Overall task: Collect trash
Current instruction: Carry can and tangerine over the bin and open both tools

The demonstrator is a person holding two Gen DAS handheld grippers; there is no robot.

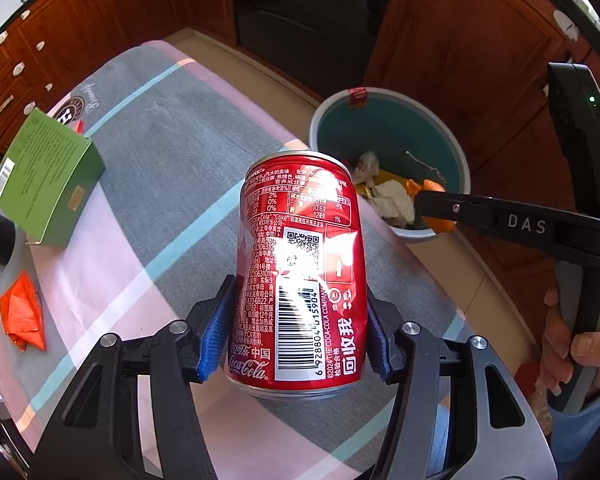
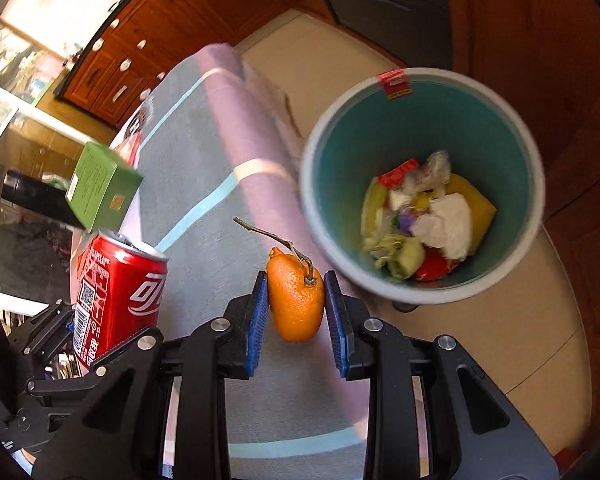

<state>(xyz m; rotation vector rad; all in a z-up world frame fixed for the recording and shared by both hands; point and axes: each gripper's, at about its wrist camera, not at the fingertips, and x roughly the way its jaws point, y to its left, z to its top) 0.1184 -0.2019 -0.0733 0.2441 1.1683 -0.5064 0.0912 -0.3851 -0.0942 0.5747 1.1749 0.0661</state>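
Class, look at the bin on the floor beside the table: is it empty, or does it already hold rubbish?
It already holds rubbish. The bin has crumpled paper and coloured scraps on its bottom; most of its teal inside wall is bare.

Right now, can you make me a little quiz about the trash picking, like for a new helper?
1. True or false: the left gripper holds a red can.
2. What does the right gripper hold? A) an orange fruit B) a spoon C) a sock
3. Fill in: the green box sits on the ____.

Key: 1 true. 2 A. 3 table. Bonus look: the bin already has trash inside.
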